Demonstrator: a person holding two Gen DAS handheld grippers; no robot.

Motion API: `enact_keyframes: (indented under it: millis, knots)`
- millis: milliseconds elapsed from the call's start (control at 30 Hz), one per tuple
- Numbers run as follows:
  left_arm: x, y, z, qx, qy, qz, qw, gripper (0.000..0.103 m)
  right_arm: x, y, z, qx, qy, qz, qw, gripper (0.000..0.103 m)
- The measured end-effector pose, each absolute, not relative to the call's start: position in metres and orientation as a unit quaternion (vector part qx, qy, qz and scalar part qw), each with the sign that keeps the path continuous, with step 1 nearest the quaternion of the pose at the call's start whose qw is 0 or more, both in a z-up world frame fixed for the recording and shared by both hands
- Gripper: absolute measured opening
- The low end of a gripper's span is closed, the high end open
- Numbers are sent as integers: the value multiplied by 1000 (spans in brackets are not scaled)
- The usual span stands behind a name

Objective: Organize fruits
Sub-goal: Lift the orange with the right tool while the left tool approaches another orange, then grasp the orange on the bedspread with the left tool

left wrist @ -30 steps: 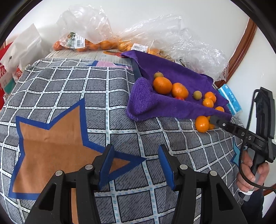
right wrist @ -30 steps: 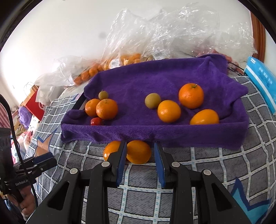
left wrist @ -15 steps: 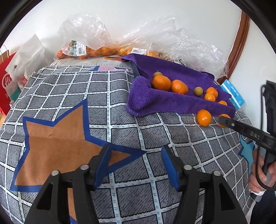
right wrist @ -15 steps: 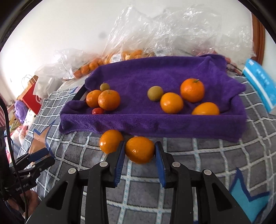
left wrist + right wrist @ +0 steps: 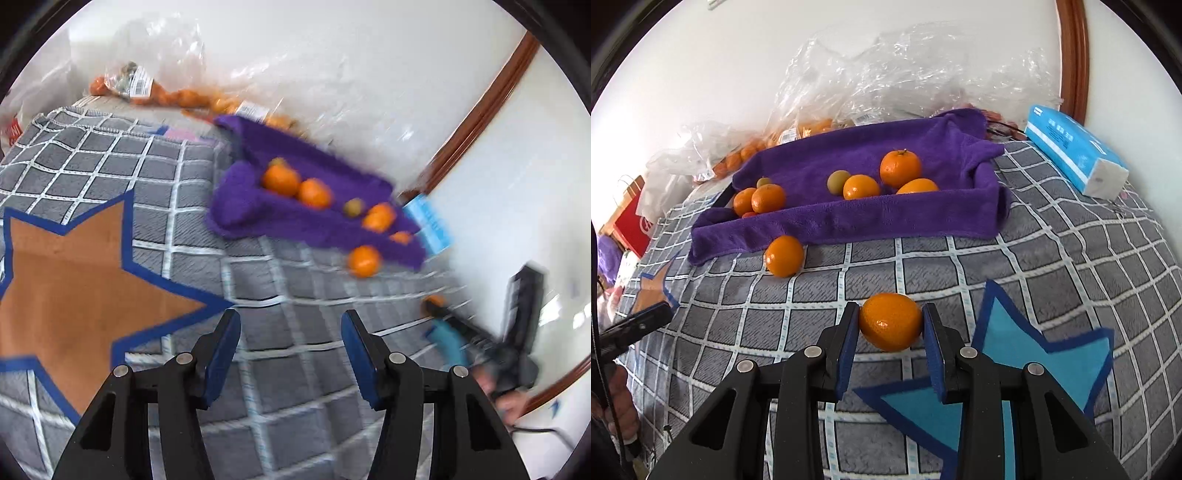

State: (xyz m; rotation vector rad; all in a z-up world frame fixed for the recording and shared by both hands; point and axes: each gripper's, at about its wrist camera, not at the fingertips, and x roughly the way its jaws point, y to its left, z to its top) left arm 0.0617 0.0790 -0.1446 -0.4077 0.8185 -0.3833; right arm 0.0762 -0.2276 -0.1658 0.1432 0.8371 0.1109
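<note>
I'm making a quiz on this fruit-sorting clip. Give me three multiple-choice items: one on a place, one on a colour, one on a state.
1. Where does the loose orange lie?
A. on the checked blanket beside the tray
B. on the tissue pack
C. inside a bag

2. What colour is the towel lining the tray?
A. green
B. purple
C. white

3. The right gripper is:
A. open and empty
B. shut on an orange
C. out of view

Key: 1 A, it rests before the towel's edge; 2 B, plainly purple; 3 B, both pads press the held orange.

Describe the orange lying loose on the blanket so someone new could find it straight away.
Find the purple towel spread over the grey checked blanket. Just below its front left edge lies one orange, the only one neither on the towel nor in a gripper.
</note>
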Motion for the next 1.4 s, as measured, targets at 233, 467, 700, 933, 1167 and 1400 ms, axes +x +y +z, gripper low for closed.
enact_keyframes:
  millis: [233,467,700,933,1167,1400]
  knots:
    - [40,46,-106,-141,346,-196,907,54,64,-243,-159,88,390,61,915,34]
    - [41,25,-83,-132,317,-217,914,54,62,-251,-148,86,370,65,923,34]
    - [55,11,-80,-131,314,-223,913,54,61,-264,-138,89,355,61,929,34]
    - [82,-1,-99,-128,345,-201,908,54,69,-271,-147,89,353,56,930,34]
    - [115,-27,-125,-104,399,-167,896,54,80,-277,-173,103,386,56,915,34]
    - [140,-56,-137,-72,419,-151,893,54,80,-275,-172,98,376,62,919,34]
